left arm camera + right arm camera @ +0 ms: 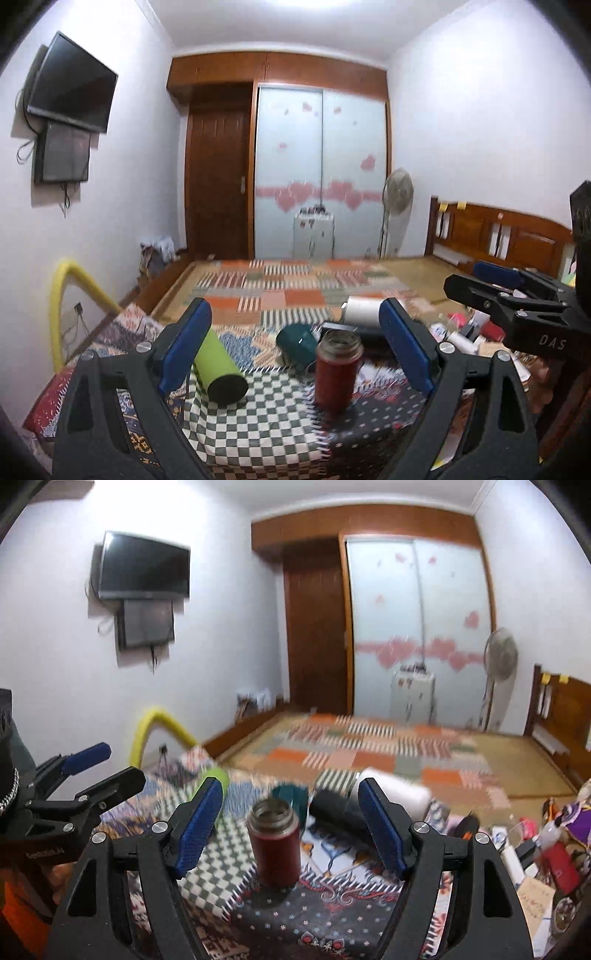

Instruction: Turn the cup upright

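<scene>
Red metal flask-type cup (274, 843) is seen upright w/ mouth up, centred ahead of right hand-held gripper (290, 825). Both hand-held grippers, incl. left hand-held gripper (295, 347), are held apart, nothing clamped; flip judged done.

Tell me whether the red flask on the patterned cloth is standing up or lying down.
Standing up. The red flask rests on its base on the patterned cloth, its open mouth facing up, between the right gripper's open fingers but untouched.

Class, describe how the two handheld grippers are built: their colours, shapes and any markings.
Both the left gripper and the right gripper have black plastic frames with triangular cut-outs, silver pivot bolts and blue ribbed pads on the jaws. The right gripper's side reads "DAS"; the left carries small white lettering.
</scene>
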A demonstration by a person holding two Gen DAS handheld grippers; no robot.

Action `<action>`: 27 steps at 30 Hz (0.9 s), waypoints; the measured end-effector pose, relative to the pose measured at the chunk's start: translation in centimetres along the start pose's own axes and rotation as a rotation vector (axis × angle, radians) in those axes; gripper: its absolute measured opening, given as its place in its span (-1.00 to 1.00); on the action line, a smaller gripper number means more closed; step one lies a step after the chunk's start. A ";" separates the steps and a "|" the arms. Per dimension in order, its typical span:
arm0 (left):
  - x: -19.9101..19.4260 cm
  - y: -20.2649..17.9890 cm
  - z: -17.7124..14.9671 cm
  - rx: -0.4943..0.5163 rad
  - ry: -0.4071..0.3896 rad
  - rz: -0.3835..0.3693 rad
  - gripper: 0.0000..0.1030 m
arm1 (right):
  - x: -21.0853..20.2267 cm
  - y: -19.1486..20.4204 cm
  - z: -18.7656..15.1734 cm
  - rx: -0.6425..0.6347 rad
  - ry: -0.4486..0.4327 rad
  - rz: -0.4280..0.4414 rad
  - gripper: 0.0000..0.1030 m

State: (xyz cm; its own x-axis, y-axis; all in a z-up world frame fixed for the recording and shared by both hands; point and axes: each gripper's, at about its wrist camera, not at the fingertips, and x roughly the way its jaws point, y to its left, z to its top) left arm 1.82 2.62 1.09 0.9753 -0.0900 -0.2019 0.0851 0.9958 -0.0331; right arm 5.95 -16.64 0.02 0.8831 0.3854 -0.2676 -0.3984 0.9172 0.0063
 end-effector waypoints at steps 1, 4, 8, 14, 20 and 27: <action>-0.8 -0.3 0.2 0.000 -0.017 0.000 0.81 | -0.9 0.1 0.3 0.005 -0.029 -0.007 0.43; -2.8 -1.3 0.9 0.017 -0.071 0.020 0.81 | -3.1 0.3 0.5 0.021 -0.097 -0.017 0.53; -4.8 -2.2 1.0 0.028 -0.113 0.032 0.89 | -5.3 0.5 0.2 0.031 -0.157 -0.036 0.66; -6.2 -2.6 0.8 0.011 -0.134 0.029 0.98 | -5.9 0.5 -0.9 0.051 -0.177 -0.062 0.90; -6.3 -2.8 0.4 0.012 -0.122 0.028 0.99 | -6.4 0.5 -1.5 0.053 -0.188 -0.098 1.00; -6.5 -3.0 0.2 0.016 -0.122 0.031 1.00 | -7.3 0.6 -1.6 0.056 -0.189 -0.098 1.00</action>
State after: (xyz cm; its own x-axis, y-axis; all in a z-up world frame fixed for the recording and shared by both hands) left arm -4.68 0.26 2.73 0.9950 -0.0574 -0.0817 0.0565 0.9983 -0.0127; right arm -1.15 -19.06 0.41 0.9497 0.3016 -0.0838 -0.2988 0.9533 0.0444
